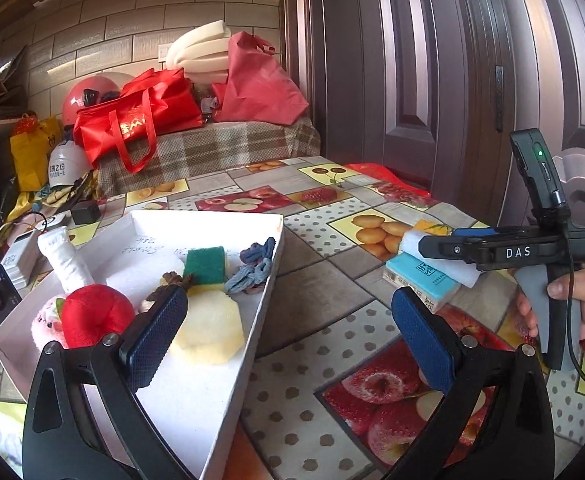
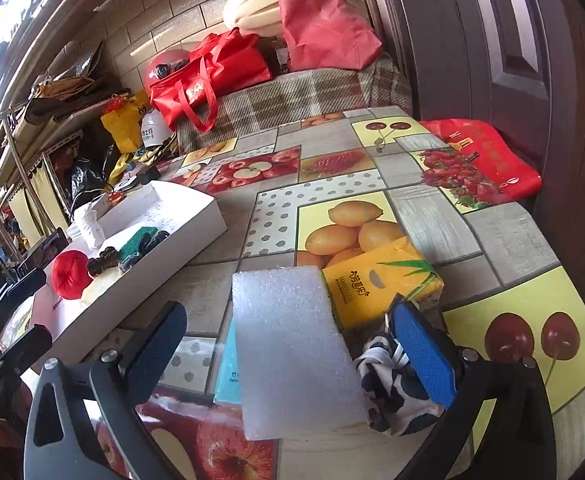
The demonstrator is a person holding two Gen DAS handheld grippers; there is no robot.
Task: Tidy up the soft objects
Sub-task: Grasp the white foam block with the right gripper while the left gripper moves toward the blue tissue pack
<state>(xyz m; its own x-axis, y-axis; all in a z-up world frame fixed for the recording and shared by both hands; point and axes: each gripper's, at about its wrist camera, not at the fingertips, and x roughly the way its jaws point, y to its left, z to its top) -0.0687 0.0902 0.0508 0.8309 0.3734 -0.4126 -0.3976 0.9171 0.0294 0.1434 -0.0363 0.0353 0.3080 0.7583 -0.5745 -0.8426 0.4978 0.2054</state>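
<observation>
A white box [image 1: 228, 364] on the fruit-print table holds a red plush apple [image 1: 94, 314], a pink plush, a white rolled cloth [image 1: 66, 260], a green-yellow sponge [image 1: 205, 266], a pale yellow sponge [image 1: 210, 330] and blue-grey hair ties [image 1: 252, 268]. My left gripper [image 1: 288, 344] is open and empty beside the box's right wall. My right gripper [image 2: 292, 354] is open, its fingers either side of a white foam sheet [image 2: 292, 352] that lies on a blue tissue pack [image 2: 226, 376]. A black-and-white cloth [image 2: 388, 384] lies by its right finger [image 2: 422, 354].
A yellow tissue pack [image 2: 380, 284] lies just beyond the foam. A red bag [image 2: 488, 160] hangs at the table's far right edge. Red bags [image 1: 140, 120], a helmet and foam pads sit on a plaid-covered surface behind. Chargers and a phone lie left of the box.
</observation>
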